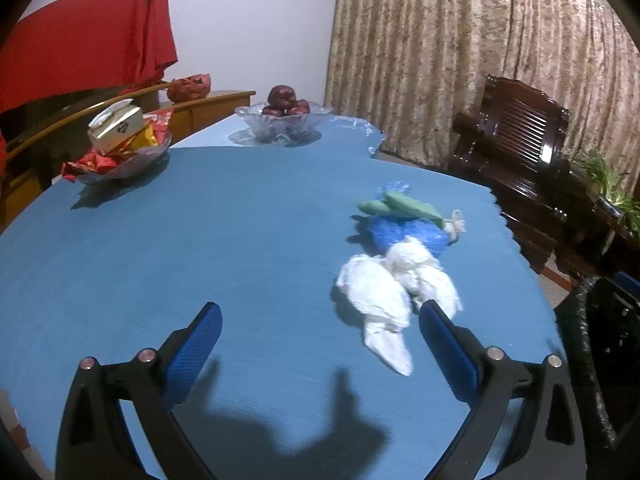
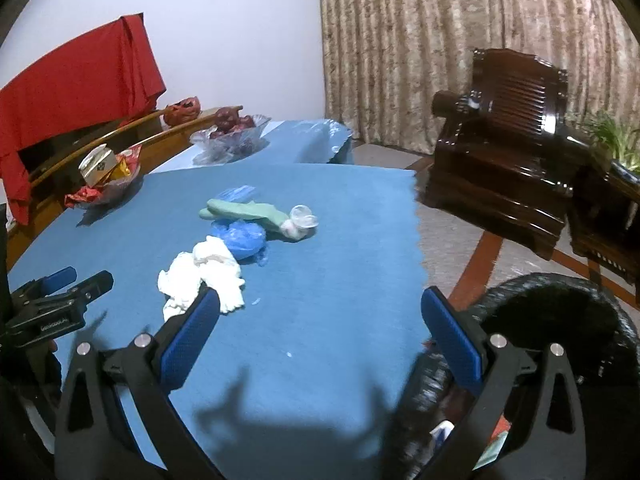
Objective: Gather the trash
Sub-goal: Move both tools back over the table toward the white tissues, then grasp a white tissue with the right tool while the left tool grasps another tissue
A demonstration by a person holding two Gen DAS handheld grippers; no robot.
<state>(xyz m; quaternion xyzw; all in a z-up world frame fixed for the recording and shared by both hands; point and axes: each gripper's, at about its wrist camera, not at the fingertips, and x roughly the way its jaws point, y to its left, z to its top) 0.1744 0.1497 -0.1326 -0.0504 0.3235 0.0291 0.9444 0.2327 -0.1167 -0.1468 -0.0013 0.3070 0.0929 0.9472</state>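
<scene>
A pile of trash lies on the blue tablecloth [image 1: 168, 248]: crumpled white tissues [image 1: 384, 292] [image 2: 200, 276], a blue plastic bag [image 1: 408, 234] [image 2: 242, 236], a green wrapper [image 1: 396, 204] [image 2: 244, 210] and a small clear cup with white paper [image 2: 300, 222]. My left gripper [image 1: 320, 312] is open and empty, just in front of the tissues; it also shows at the left edge of the right wrist view [image 2: 60, 284]. My right gripper [image 2: 320, 300] is open and empty over the table's right edge, right of the tissues. A black-lined trash bin [image 2: 552, 320] [image 1: 600, 340] stands on the floor beside the table.
A glass bowl of red fruit [image 1: 286, 114] [image 2: 230, 134] and a glass dish of snack packets with a tissue box [image 1: 120, 148] [image 2: 106, 178] stand at the table's far side. A dark wooden armchair [image 2: 504, 152] [image 1: 516, 148] and a potted plant [image 2: 616, 136] stand to the right, before curtains.
</scene>
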